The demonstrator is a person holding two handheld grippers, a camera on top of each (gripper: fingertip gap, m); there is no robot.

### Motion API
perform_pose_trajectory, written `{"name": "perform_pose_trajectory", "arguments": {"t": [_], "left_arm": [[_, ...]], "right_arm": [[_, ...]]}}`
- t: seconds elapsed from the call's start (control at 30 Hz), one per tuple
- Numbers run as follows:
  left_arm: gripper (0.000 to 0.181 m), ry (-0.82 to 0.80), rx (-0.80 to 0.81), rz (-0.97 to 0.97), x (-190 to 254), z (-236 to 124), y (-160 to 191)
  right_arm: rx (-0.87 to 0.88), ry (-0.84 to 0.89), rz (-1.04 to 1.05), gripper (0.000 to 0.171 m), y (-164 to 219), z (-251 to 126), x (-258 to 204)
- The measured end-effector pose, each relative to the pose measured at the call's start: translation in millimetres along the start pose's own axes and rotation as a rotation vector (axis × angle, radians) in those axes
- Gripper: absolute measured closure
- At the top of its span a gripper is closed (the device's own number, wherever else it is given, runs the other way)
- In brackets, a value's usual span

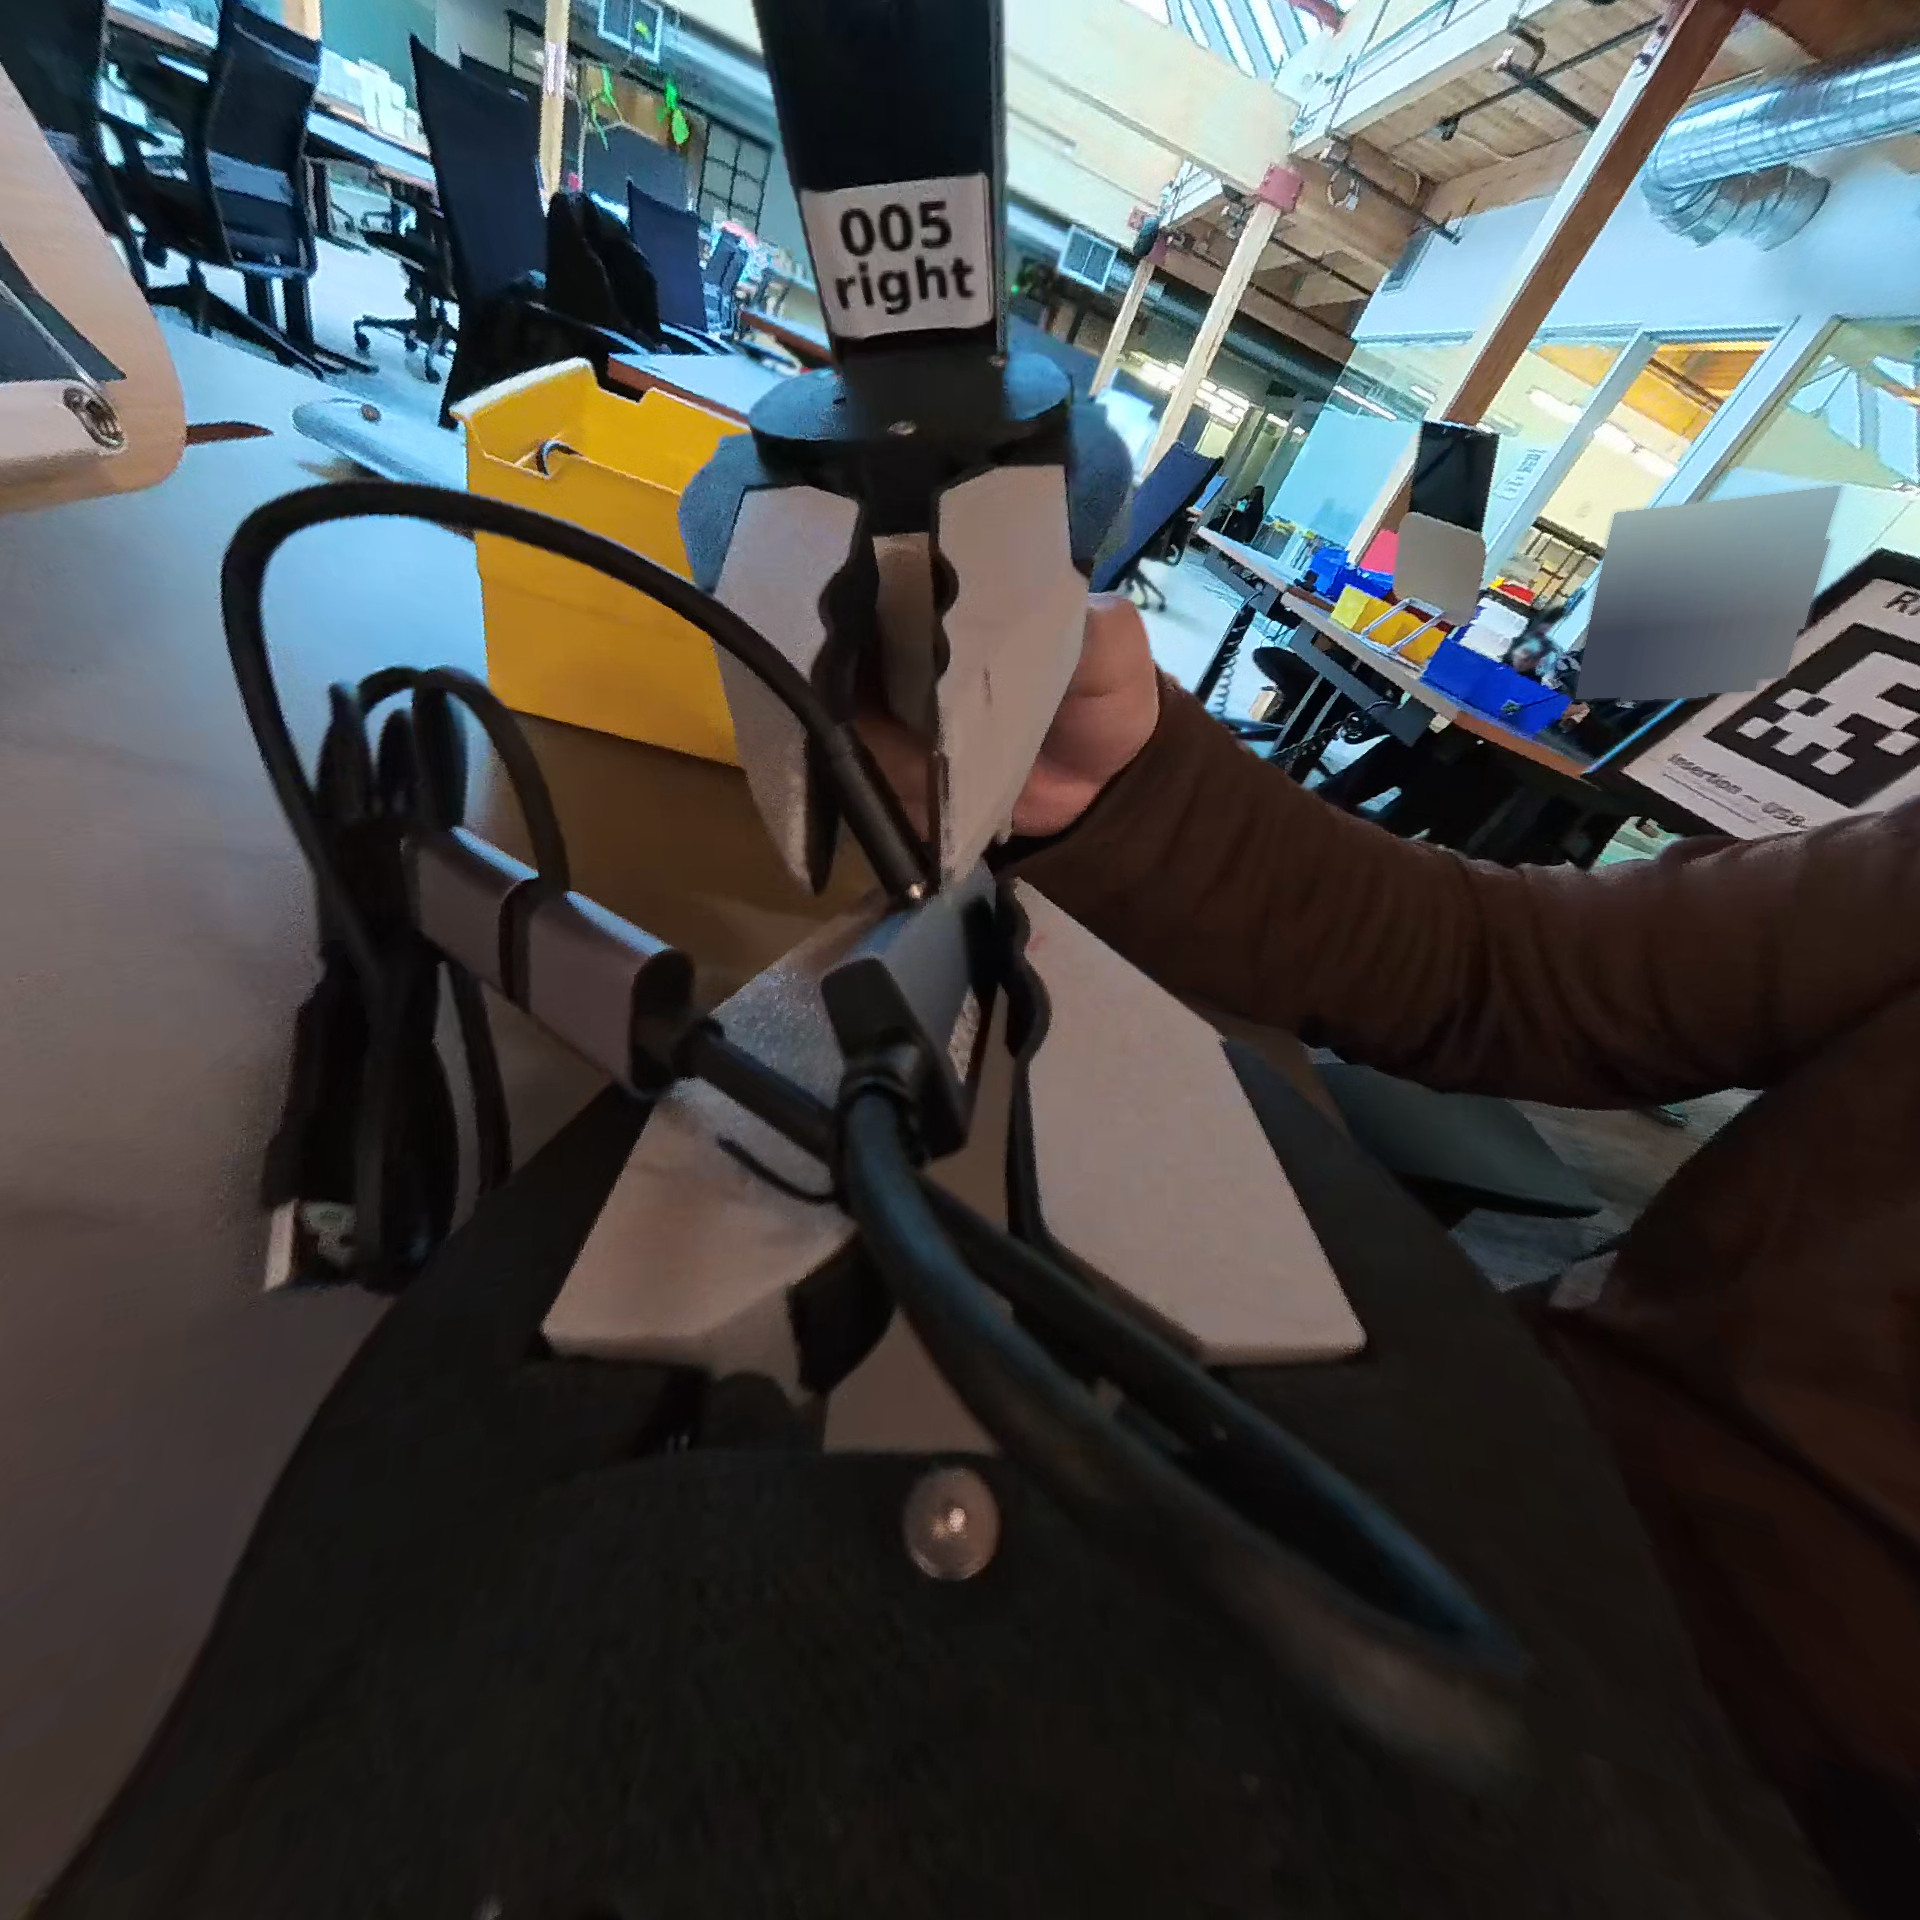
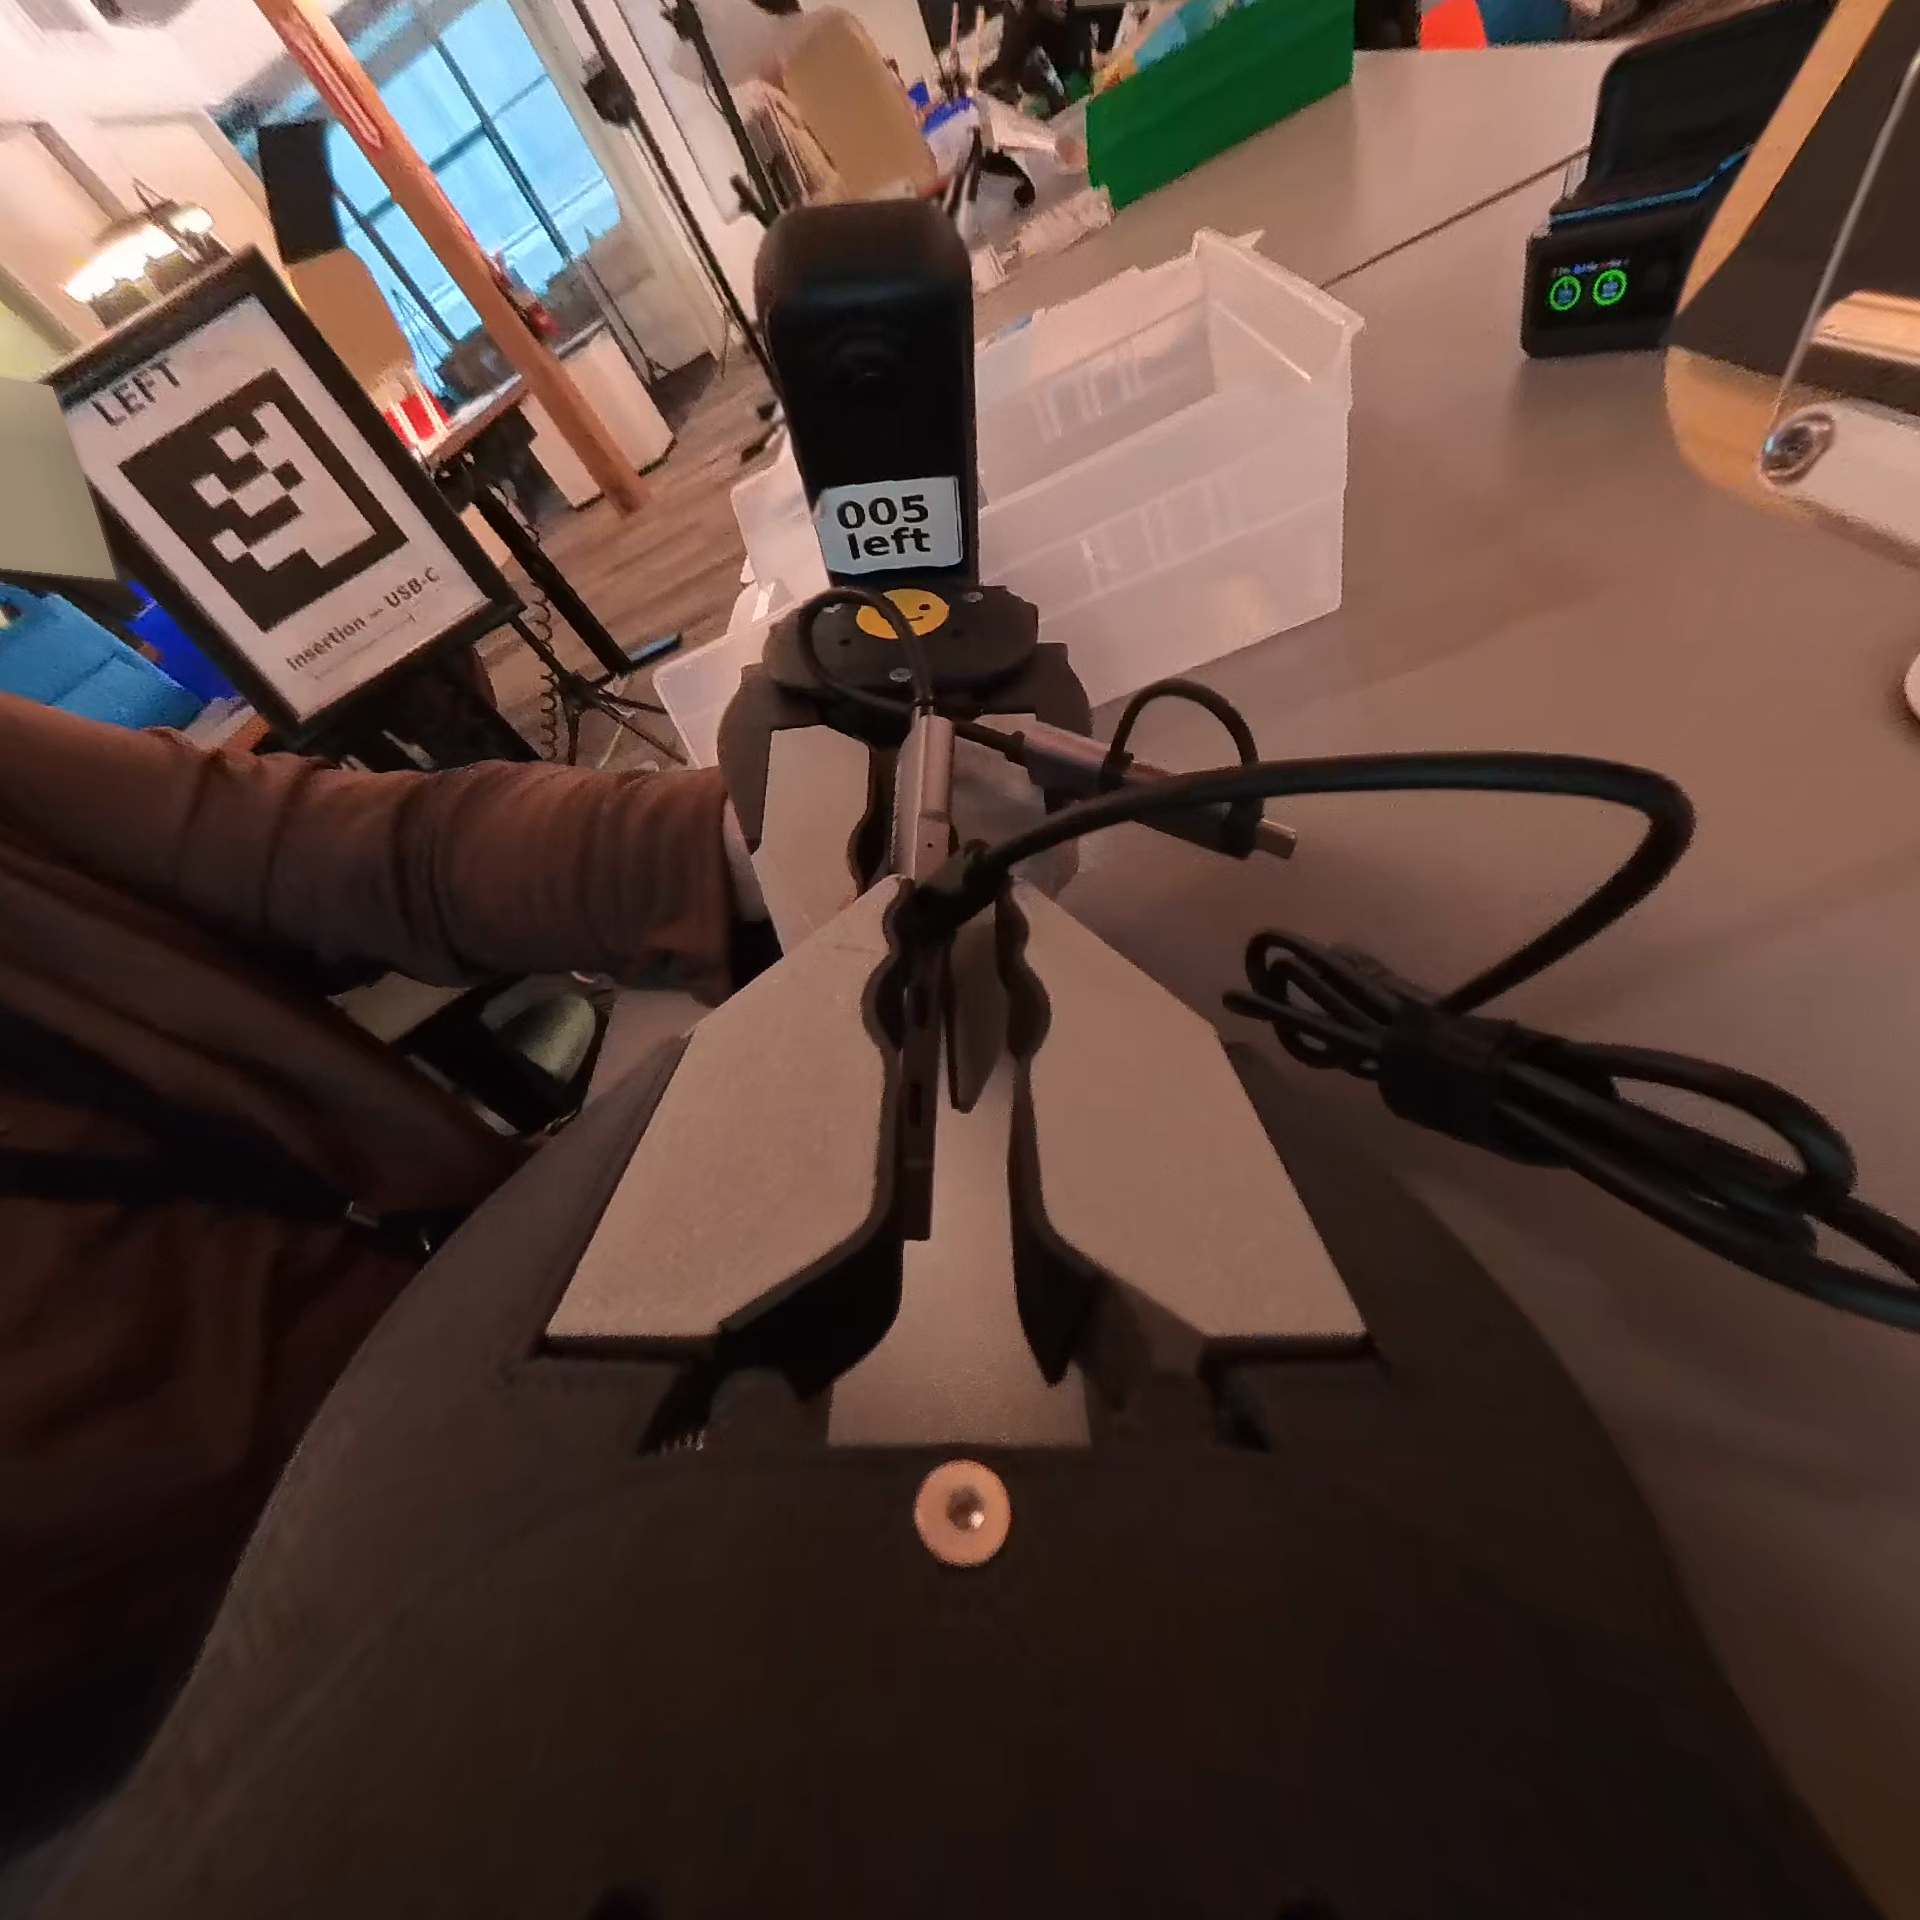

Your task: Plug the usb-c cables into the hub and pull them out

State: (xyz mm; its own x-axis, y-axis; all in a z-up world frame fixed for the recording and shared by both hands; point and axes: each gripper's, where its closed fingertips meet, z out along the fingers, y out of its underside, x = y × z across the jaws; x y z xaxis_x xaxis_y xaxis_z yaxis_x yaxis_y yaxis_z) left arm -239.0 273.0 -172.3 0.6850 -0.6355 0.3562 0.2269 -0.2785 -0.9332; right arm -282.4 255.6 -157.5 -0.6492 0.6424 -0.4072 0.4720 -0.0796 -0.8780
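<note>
My left gripper (image 1: 925,925) is shut on the slim grey hub (image 1: 904,966) and holds it in the air. The hub's own lead ends in a long grey plug (image 1: 561,935) that hangs at the left. My right gripper (image 1: 914,862) comes in from above, shut on the plug (image 1: 883,821) of a black USB-C cable (image 1: 520,520). The plug's tip is at the hub's end; I cannot tell if it is seated. In the right wrist view my right gripper (image 2: 948,899) pinches that plug against the hub (image 2: 925,779), held by the left gripper (image 2: 925,831) facing it.
A tied bundle of black cable (image 2: 1455,1060) lies on the grey table at the right. A clear plastic bin (image 2: 1164,447) and a yellow bin (image 1: 582,582) stand behind the grippers. Framed marker signs (image 2: 260,499) stand at the table edge. A brown sleeve (image 1: 1455,935) shows. The tips of both grippers are at nearly the same place.
</note>
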Motion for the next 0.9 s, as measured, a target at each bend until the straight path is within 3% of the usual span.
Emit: {"name": "perform_pose_trajectory", "arguments": {"t": [0.13, 0.2, 0.27, 0.4, 0.9], "left_arm": [[0.167, -0.049, -0.029, -0.004, -3.9, 5.7, 1.0], [0.154, -0.03, -0.008, 0.0, 2.6, 4.8, -5.5], [0.153, -0.022, 0.039, 0.006, 8.2, -0.6, -15.5], [0.171, -0.055, 0.078, 0.049, 9.6, -11.4, -22.7], [0.174, -0.145, 0.11, 0.153, 10.8, -16.0, -28.5]], "right_arm": [[-0.004, 0.04, -0.056, 0.159, 0.8, -7.3, 1.5], [0.007, 0.072, -0.102, 0.159, -3.7, -11.9, -1.9], [0.008, 0.106, -0.162, 0.159, -7.1, -17.0, -5.9], [0.013, 0.104, -0.209, 0.16, -8.9, -20.9, -16.4], [0.072, 0.027, -0.14, 0.165, -10.0, -20.1, -22.4]]}}
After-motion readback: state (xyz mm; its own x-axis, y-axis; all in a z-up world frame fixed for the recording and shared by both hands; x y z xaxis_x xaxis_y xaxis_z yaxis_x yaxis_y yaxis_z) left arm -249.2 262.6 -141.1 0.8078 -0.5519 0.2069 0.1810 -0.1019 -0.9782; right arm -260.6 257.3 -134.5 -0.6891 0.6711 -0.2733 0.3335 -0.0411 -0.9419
